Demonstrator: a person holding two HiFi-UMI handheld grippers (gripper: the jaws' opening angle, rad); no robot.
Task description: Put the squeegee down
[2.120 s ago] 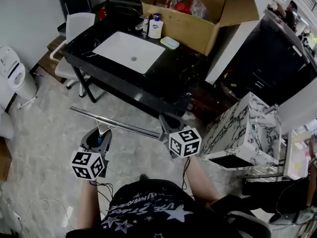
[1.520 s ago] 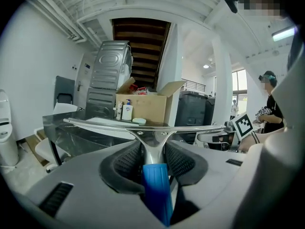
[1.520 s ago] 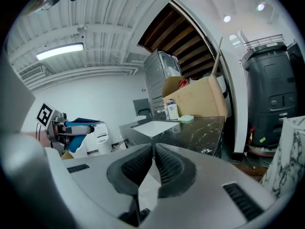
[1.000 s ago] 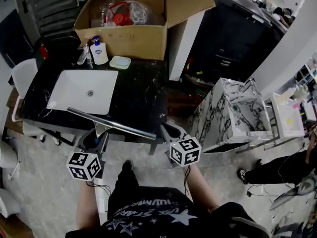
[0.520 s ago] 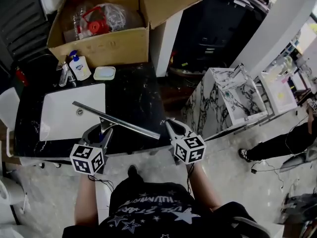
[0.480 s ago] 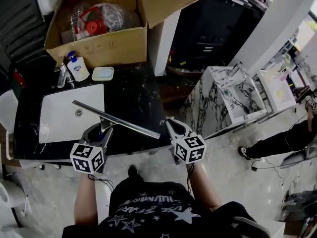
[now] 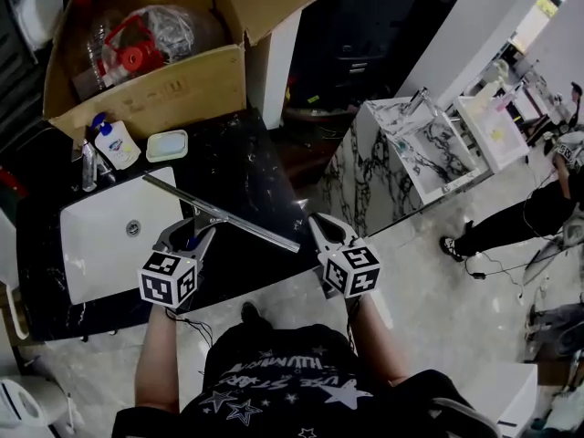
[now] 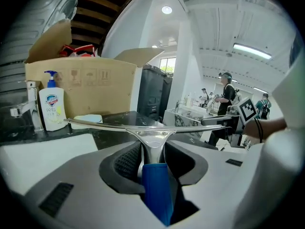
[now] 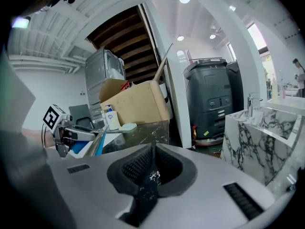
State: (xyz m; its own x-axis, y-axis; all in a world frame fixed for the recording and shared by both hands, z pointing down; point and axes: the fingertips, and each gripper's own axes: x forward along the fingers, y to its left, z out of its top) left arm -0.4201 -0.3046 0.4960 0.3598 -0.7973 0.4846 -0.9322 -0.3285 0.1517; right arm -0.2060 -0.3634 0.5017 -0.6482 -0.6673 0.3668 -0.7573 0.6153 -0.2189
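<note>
Black counter, white sink, soap bottle, cardboard box, squeegee above

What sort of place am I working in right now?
Probably a workshop or showroom, not a home bathroom: black marble counter with white sink, a second marbled vanity nearby, an open cardboard box.

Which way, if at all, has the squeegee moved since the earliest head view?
Yes, forward. The squeegee was over the floor, short of the black counter; now its blade is over the counter, one end reaching the white sink.
</note>
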